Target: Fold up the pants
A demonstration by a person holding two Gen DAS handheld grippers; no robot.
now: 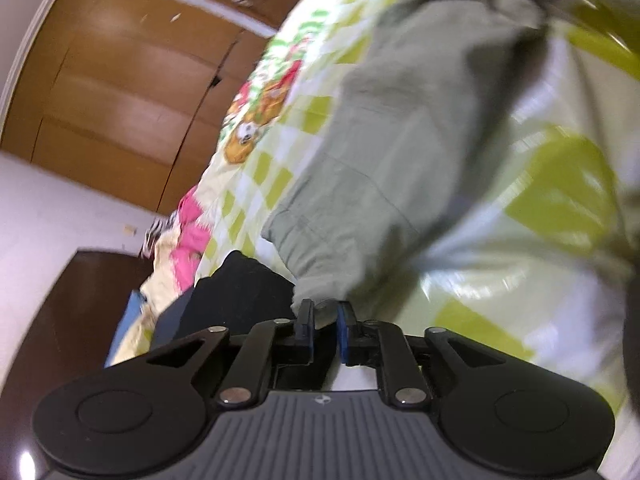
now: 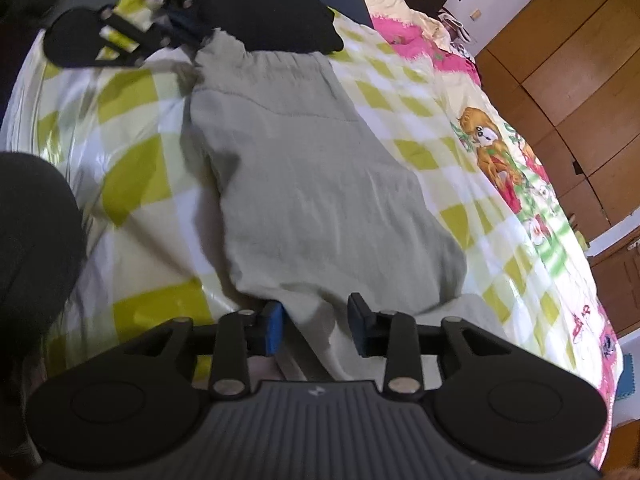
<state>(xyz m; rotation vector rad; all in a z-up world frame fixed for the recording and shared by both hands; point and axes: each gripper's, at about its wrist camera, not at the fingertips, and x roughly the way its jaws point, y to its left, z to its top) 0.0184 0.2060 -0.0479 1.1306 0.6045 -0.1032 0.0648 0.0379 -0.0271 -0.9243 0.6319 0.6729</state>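
Observation:
The grey-green pants (image 2: 312, 184) lie folded lengthwise on the checked bedsheet (image 2: 132, 184), waistband at the far end in the right wrist view. My left gripper (image 1: 325, 316) is shut on the waistband corner of the pants (image 1: 400, 152); it also shows in the right wrist view (image 2: 196, 38) at that corner. My right gripper (image 2: 316, 322) is open, its jaws on either side of the leg end of the pants, with fabric lying between them.
A black garment (image 2: 272, 8) lies beside the waistband on the bed. A wooden wardrobe (image 1: 132, 80) stands beyond the bed's far side. A dark wooden bedside piece (image 1: 76, 320) is near the bed's head. A dark shape (image 2: 32, 240) sits at the left edge.

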